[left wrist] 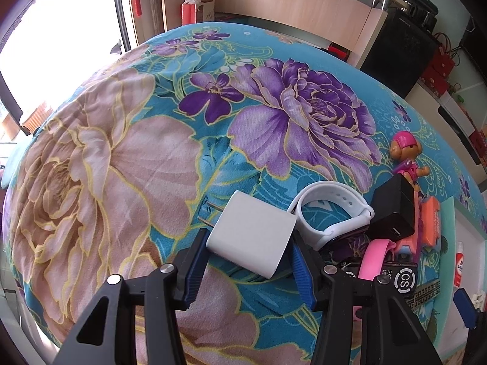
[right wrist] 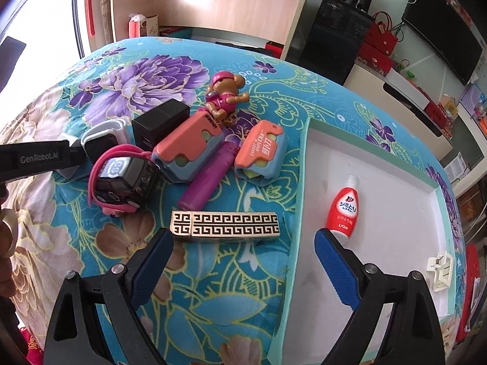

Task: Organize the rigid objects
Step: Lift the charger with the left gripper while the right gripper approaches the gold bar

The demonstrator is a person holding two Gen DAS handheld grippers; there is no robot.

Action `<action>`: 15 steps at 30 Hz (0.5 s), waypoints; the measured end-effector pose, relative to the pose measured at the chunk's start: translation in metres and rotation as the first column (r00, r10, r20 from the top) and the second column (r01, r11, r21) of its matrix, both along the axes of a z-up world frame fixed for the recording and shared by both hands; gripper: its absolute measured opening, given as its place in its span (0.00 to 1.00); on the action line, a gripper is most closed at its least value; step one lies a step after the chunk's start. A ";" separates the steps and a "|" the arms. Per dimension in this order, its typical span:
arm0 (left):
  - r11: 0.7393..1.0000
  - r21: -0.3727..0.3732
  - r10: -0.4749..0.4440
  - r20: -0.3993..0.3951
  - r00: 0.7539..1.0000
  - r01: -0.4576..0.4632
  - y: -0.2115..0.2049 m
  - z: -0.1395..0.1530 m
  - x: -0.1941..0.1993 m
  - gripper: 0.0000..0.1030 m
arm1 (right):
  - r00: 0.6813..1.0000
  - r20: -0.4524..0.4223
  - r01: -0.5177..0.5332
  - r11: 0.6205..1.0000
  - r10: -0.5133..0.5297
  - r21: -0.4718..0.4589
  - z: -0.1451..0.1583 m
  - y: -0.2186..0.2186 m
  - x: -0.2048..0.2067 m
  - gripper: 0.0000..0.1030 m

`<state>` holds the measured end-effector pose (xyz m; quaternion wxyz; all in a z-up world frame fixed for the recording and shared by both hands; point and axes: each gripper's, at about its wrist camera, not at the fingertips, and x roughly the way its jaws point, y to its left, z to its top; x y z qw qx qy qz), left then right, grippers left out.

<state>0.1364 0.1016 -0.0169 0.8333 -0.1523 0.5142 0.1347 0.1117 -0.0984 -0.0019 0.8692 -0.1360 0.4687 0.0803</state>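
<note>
Both left tongs (left wrist: 248, 254) pads grip white charger (left wrist: 252, 234); right tongs (right wrist: 243, 258) gape empty

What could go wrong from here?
1. The left gripper grips the white charger only at its near end; most of the body sticks out past the pads, so it may pivot or slip.
2. The pile beside it is tight: the white watch band touches the charger and could be dragged along.
3. The right gripper, jaws open and empty, hovers over the tray rim and the gold patterned box; it could knock either.
</note>
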 end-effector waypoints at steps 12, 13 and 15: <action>1.000 -0.014 0.001 0.003 1.000 -0.001 0.002 0.000 -0.001 0.53 | 0.996 -0.036 -0.078 0.990 0.083 0.121 -0.012 0.003 0.016 0.91; 1.000 -0.014 0.001 0.003 1.000 -0.001 0.002 0.000 -0.001 0.53 | 0.996 -0.034 -0.076 0.990 0.081 0.120 -0.012 0.003 0.017 0.91; 1.000 -0.015 0.001 0.003 1.000 -0.001 0.003 0.000 -0.001 0.53 | 0.996 -0.033 -0.079 0.991 0.084 0.110 -0.014 0.006 0.018 0.91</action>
